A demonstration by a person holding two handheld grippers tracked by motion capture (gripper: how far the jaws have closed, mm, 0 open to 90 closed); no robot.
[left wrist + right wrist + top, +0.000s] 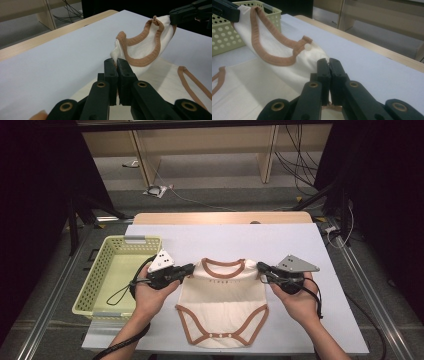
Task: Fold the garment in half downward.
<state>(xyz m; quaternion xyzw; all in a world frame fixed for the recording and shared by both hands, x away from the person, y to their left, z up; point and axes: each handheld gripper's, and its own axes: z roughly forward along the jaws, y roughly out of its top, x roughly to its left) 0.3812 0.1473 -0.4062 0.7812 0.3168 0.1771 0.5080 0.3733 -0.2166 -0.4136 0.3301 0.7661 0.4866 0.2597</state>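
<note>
White table; claws' tips hide bodysuit shoulders.

The counter has lots of bare white room along the top of the high view, above the baby suit, and more on the far right. A hand-held gripper could slide there with nothing to bump. At the left of the frame, the yellow basket sits just beside the left hand-held gripper, so that side is tight. The right hand-held gripper and both arms block the low corners. The suit covers the middle.
</note>
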